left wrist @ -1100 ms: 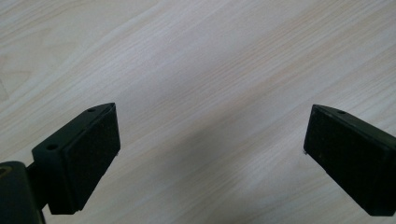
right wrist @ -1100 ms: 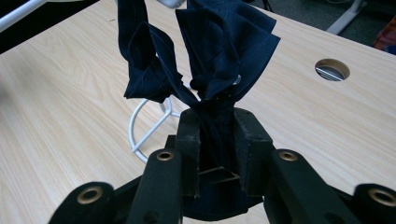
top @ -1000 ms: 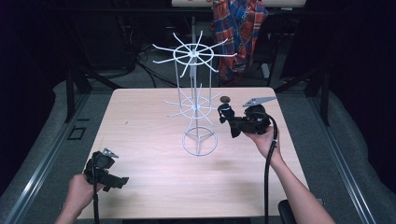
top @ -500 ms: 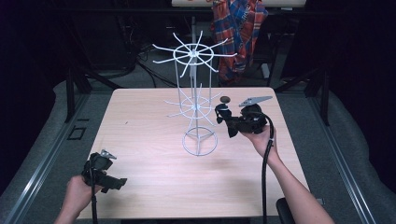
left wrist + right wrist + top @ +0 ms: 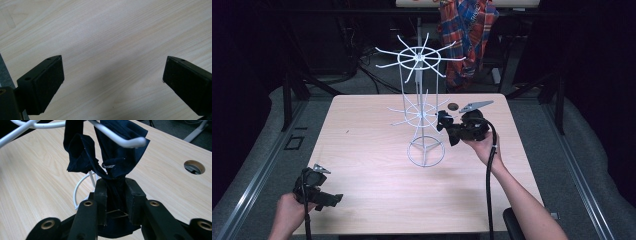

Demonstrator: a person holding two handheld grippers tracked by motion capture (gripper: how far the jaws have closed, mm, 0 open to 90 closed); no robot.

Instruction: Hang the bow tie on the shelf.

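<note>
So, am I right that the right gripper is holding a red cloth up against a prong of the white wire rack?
Not quite: the cloth is dark navy, not red, as the right gripper view shows. The right gripper is shut on it, against a prong of the white wire rack.

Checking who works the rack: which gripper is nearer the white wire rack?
Right. The right gripper sits beside the white wire rack, holding dark cloth under a prong; the left gripper rests at the table's near-left corner.
</note>
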